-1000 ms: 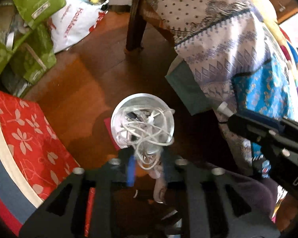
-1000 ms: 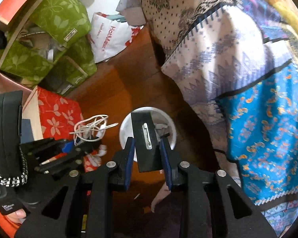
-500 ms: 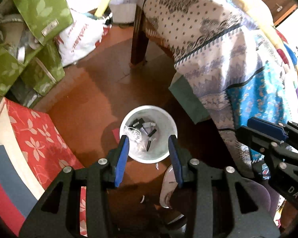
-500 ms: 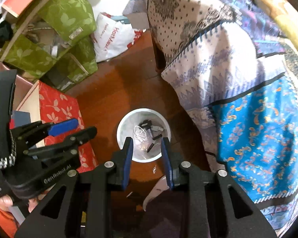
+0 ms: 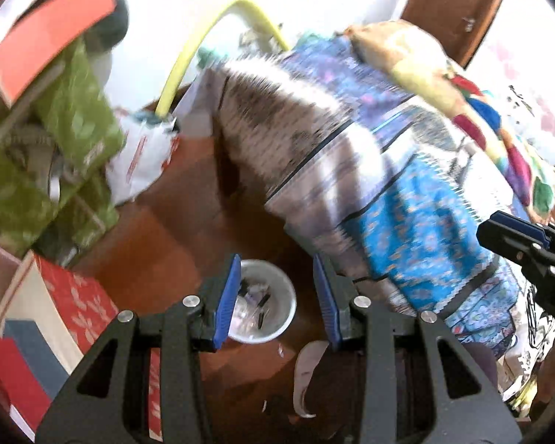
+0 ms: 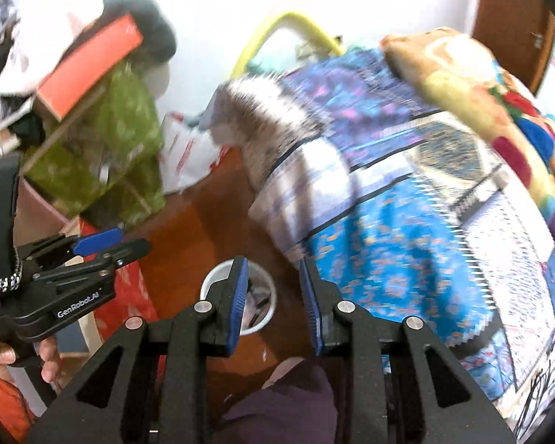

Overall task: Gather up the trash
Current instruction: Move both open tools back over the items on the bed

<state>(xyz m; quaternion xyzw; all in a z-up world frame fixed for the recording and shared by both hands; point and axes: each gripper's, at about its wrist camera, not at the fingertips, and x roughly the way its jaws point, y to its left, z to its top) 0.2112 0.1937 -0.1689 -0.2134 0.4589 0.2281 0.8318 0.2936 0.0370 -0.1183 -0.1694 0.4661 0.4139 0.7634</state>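
A white round bin (image 5: 273,275) stands on the brown wood floor, with dark bits and a tangled white cable inside. It also shows in the right wrist view (image 6: 218,277). My left gripper (image 5: 275,298) is open and empty, high above the bin. My right gripper (image 6: 272,301) is open and empty, also well above the bin. The left gripper shows at the left of the right wrist view (image 6: 103,246), and the right gripper at the right of the left wrist view (image 5: 514,235).
A table draped in patterned blue and white cloth (image 5: 388,185) stands right of the bin. Green bags (image 5: 70,129), a white plastic bag (image 5: 140,159) and a red floral box (image 5: 77,303) crowd the left. A white scrap (image 5: 307,370) lies on the floor near the bin.
Both grippers dropped their loads, the white cable and a dark flat piece, into the bin, opened, and rose away from it. The view now tilts up toward the table and wall.
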